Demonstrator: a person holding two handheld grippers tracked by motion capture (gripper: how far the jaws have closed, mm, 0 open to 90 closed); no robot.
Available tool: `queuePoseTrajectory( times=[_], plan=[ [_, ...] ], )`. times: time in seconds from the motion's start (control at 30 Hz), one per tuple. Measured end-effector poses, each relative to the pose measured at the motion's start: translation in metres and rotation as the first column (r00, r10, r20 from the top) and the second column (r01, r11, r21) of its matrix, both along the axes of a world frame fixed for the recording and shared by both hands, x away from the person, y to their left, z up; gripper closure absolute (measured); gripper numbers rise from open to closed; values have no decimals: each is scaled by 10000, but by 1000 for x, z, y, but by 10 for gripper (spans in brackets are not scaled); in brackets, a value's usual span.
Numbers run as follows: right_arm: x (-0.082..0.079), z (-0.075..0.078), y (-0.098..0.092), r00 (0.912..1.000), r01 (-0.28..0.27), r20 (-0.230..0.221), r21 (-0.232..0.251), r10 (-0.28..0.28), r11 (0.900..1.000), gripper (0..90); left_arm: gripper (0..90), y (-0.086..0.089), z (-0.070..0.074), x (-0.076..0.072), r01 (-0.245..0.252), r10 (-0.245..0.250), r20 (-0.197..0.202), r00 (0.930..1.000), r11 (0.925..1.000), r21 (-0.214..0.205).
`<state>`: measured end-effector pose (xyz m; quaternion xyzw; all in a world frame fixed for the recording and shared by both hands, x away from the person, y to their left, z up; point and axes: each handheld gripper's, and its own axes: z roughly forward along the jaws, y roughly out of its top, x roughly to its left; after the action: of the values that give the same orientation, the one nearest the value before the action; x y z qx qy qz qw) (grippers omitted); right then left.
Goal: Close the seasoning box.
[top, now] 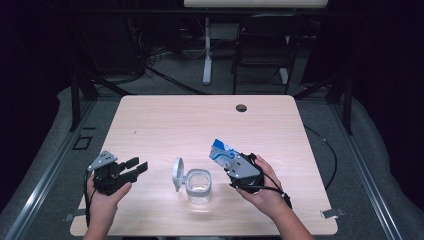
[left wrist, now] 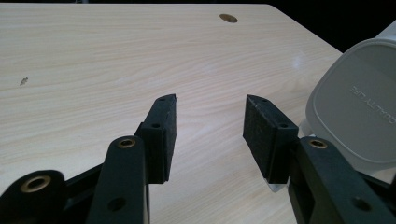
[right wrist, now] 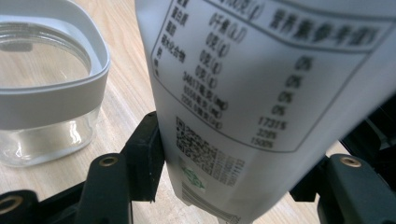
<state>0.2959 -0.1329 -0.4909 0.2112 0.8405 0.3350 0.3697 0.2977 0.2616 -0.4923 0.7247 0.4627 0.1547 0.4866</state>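
Here, the right claw [top: 227, 159] grips a blue-and-white packet [top: 221, 150] just right of the open glass jar [top: 199, 186], apparently still empty, while the left claw [top: 141, 165] waits agape, nothing poured.

On the pale wooden table [top: 165, 120] a clear glass jar with a white rim [top: 199, 187] stands with its grey hinged lid [top: 177, 173] raised. The left gripper [top: 139, 166], jaws apart, hovers to its left; the right gripper [top: 227, 159] clasps a blue-and-white packet [top: 221, 151] just right of the jar
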Motion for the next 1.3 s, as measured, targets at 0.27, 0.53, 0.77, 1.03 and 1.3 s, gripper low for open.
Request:
queuePoseTrajectory(
  times=[0.27,0.53,0.77,1.03,1.3],
  plan=[
    [0,0,0,9998,-185,-69,-305,183,9994,407,548,1,-1,1,-21,21,-13,10000,10000,14],
    [-1,2,2,9987,-450,-270,-768,430,9960,410,547,1,-2,1,-60,60,-12,10000,10000,16],
    [-2,1,3,9975,-618,-418,-1182,573,9911,412,548,1,-3,1,-84,84,-27,10000,10000,2],
    [-4,-2,4,9962,-748,-560,-1462,672,9864,412,548,2,-3,1,-99,99,-49,9999,10000,9],
    [-5,-4,6,9950,-876,-620,-1750,778,9807,412,548,1,-3,1,-79,80,-82,9999,10000,42]
  ],
)
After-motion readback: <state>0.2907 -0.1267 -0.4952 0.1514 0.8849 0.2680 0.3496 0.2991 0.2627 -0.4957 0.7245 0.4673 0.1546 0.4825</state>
